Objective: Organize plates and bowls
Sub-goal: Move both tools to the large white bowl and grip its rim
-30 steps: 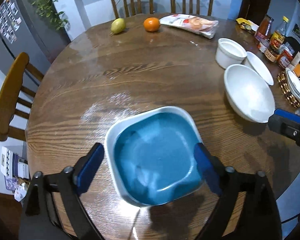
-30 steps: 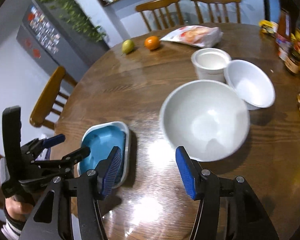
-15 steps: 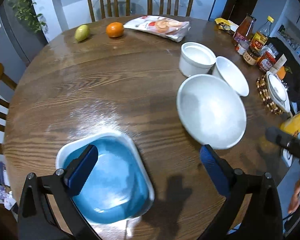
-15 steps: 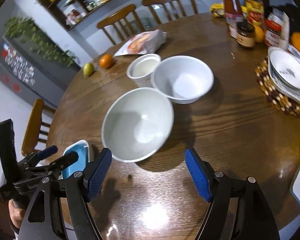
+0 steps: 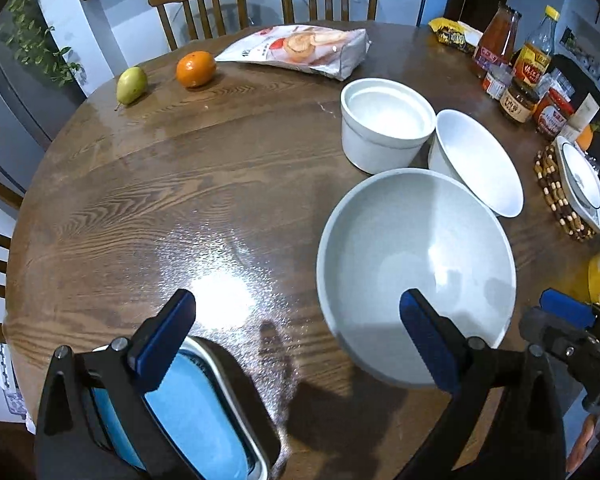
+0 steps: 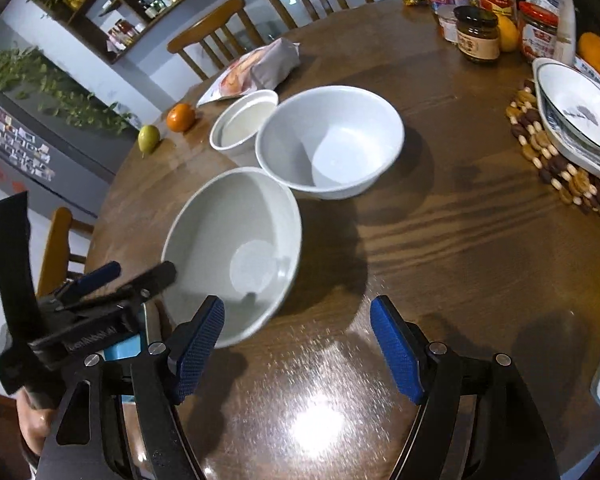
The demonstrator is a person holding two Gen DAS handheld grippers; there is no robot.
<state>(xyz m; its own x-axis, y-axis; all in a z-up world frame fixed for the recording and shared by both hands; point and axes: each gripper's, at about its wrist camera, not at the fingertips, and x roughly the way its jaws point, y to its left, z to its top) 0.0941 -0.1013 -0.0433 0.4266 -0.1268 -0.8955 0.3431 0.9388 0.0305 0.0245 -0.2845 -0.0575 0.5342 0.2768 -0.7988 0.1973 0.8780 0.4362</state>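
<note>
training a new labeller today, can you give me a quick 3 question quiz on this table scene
1. True or false: the left tool is shut on the blue plate.
2. Which dish lies nearest the right tool? A) the large grey bowl B) the white bowl C) the straight-sided white pot
3. Fill in: beside the orange on the far side of the table lies a green ____.

Key:
1. False; its jaws stand open and the plate lies under its left finger.
2. A
3. pear

A home dining room: round wooden table (image 5: pixel 148 184), chairs (image 5: pixel 204 0), magnet-covered fridge (image 6: pixel 16 148), condiment jars (image 6: pixel 478 32).
</note>
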